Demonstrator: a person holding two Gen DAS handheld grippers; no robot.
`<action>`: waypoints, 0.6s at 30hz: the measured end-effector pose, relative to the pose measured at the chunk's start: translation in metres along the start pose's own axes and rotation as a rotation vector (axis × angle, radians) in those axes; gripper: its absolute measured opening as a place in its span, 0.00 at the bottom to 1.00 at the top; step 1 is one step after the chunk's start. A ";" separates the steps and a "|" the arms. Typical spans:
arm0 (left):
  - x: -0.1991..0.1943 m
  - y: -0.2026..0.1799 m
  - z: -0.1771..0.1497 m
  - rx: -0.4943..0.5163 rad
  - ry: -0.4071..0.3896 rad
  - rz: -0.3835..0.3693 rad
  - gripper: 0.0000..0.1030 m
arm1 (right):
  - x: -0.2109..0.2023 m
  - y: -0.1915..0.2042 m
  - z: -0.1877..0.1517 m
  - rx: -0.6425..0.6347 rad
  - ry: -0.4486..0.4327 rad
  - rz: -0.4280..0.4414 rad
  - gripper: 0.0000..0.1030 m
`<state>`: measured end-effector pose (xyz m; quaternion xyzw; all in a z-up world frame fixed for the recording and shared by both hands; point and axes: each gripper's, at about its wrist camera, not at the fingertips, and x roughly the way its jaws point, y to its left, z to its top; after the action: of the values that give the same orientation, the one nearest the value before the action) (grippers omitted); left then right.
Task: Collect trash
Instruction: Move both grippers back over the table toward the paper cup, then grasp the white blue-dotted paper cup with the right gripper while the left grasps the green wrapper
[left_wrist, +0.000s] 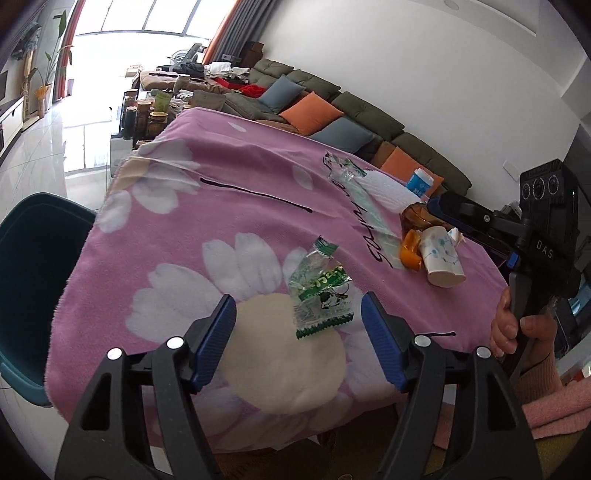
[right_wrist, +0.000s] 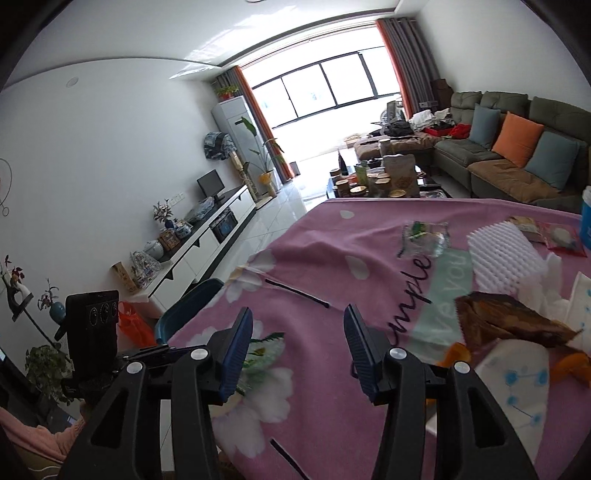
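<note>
A green and clear snack wrapper (left_wrist: 320, 291) lies on the pink flowered cloth (left_wrist: 229, 229), just ahead of my open, empty left gripper (left_wrist: 298, 325), between its blue fingertips. Farther right lie a tipped paper cup (left_wrist: 441, 258), orange peel (left_wrist: 410, 251), a brown wrapper (left_wrist: 417, 216), white foam mesh (left_wrist: 386, 190) and a second clear wrapper (left_wrist: 341, 168). My right gripper (right_wrist: 298, 343) is open and empty above the cloth (right_wrist: 332, 369). The cup (right_wrist: 517, 384), brown wrapper (right_wrist: 506, 321), peel (right_wrist: 456, 352) and foam mesh (right_wrist: 506, 254) lie to its right.
A teal bin (left_wrist: 33, 280) stands left of the table, also showing in the right wrist view (right_wrist: 184, 314). A blue-capped tub (left_wrist: 419, 182) stands at the far table edge. A sofa (left_wrist: 332, 107) and a crowded coffee table (right_wrist: 376, 181) are beyond.
</note>
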<state>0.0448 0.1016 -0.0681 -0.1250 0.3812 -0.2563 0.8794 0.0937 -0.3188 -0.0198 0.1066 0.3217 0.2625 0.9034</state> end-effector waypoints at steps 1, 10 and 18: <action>0.001 0.000 -0.004 0.006 0.005 -0.004 0.69 | -0.009 -0.012 -0.004 0.021 -0.009 -0.031 0.48; 0.023 -0.011 0.004 0.028 0.032 0.022 0.68 | -0.062 -0.097 -0.038 0.194 -0.037 -0.221 0.54; 0.026 -0.016 0.001 0.047 0.058 0.065 0.54 | -0.052 -0.125 -0.057 0.308 0.000 -0.148 0.58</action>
<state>0.0552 0.0738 -0.0764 -0.0843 0.4045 -0.2399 0.8785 0.0737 -0.4507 -0.0813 0.2198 0.3651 0.1428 0.8933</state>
